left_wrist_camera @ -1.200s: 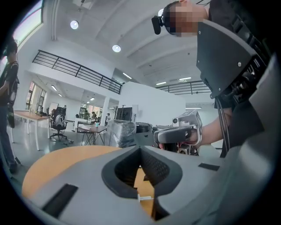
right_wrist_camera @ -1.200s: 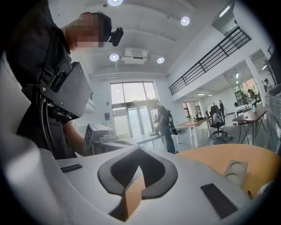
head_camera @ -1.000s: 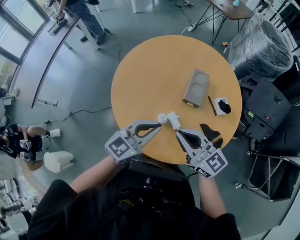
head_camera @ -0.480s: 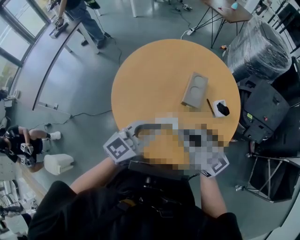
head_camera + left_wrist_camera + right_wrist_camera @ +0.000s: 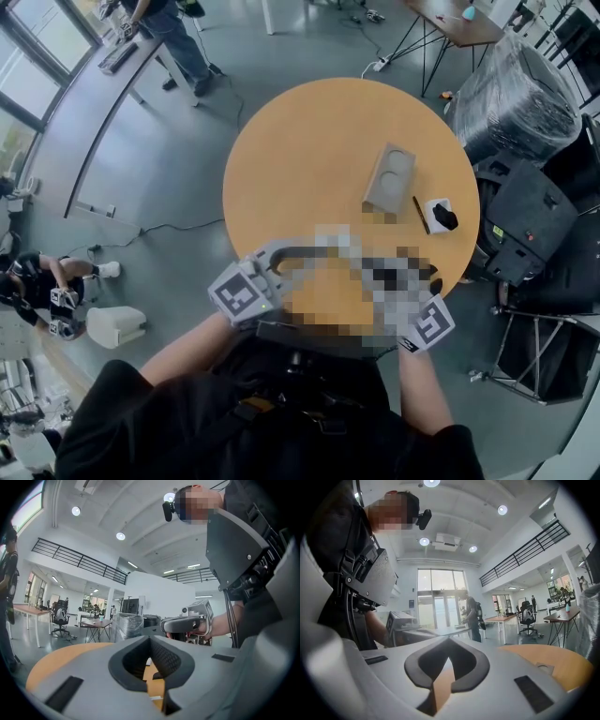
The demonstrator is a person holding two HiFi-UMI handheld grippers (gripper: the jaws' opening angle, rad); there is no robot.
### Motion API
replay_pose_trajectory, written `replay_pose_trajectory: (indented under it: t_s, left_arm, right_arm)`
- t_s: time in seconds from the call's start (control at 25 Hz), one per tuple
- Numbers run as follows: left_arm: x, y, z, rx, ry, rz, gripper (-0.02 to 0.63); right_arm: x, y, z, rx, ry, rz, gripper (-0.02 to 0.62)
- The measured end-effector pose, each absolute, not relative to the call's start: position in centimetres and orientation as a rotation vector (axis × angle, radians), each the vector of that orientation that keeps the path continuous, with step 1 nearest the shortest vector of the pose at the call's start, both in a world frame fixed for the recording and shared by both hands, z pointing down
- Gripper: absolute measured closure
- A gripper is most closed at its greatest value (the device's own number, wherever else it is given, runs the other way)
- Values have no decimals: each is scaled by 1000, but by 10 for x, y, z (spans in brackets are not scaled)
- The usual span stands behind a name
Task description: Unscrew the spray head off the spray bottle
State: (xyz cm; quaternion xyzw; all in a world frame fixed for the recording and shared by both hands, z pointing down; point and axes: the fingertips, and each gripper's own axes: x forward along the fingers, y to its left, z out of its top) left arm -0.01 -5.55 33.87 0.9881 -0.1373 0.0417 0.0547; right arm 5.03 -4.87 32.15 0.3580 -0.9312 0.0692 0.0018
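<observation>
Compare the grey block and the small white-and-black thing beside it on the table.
The grey block is larger and oblong; the white-and-black thing is small and squarish. The block is plain grey with round recesses; the other is white with a black part on top. Both lie on the round table.

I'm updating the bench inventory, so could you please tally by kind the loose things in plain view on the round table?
Grey block: 1
Dark stick: 1
White holder: 1
Total: 3. A blurred patch hides whatever lies at the near edge of the table.
</observation>
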Motion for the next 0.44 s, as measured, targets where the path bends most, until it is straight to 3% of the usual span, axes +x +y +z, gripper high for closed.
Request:
replay_pose_trajectory:
  t_s: [0.44]
  left_arm:
    - [-12, -51, 340, 3010, -427, 138, 594]
  right_arm:
    - [35, -41, 331, 1100, -2898, 236, 591]
